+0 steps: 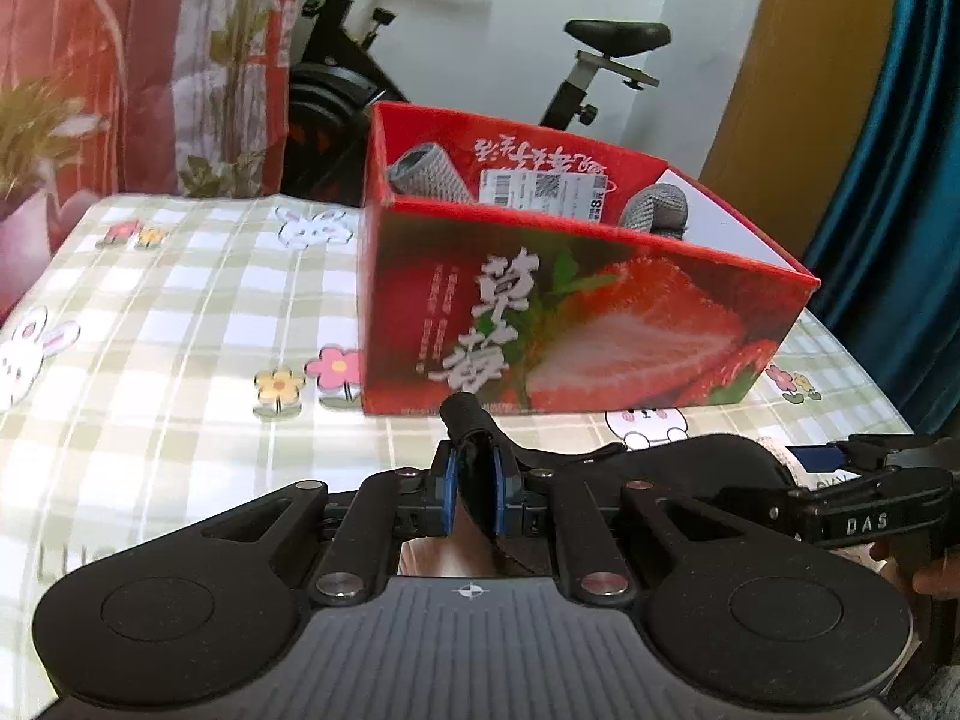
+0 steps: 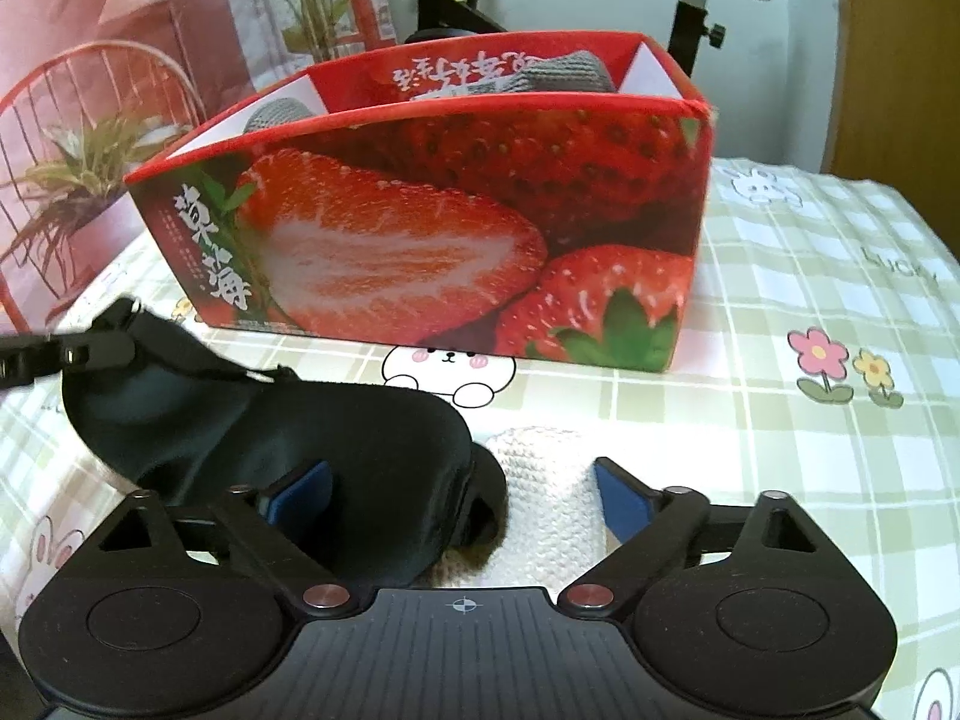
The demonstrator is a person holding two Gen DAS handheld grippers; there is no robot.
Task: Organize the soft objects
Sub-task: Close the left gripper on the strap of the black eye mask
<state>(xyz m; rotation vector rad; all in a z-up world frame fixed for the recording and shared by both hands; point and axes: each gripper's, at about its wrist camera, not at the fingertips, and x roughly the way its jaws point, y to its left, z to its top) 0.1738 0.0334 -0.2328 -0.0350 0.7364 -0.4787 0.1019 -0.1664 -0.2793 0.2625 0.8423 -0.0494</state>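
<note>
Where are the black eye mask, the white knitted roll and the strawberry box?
black eye mask [image 2: 288, 420], right wrist view, its padded middle.
white knitted roll [image 2: 546, 480], right wrist view, its top.
strawberry box [image 1: 588, 324], left wrist view, its front wall.

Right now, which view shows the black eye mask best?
The right wrist view: the black eye mask lies spread on the tablecloth, one end pinched by the left gripper. The left wrist view shows only its clamped end and a dark bulge behind.

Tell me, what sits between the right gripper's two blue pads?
In the right wrist view, the right gripper straddles a white knitted roll and the end of a black eye mask; neither pad visibly presses them.
</note>
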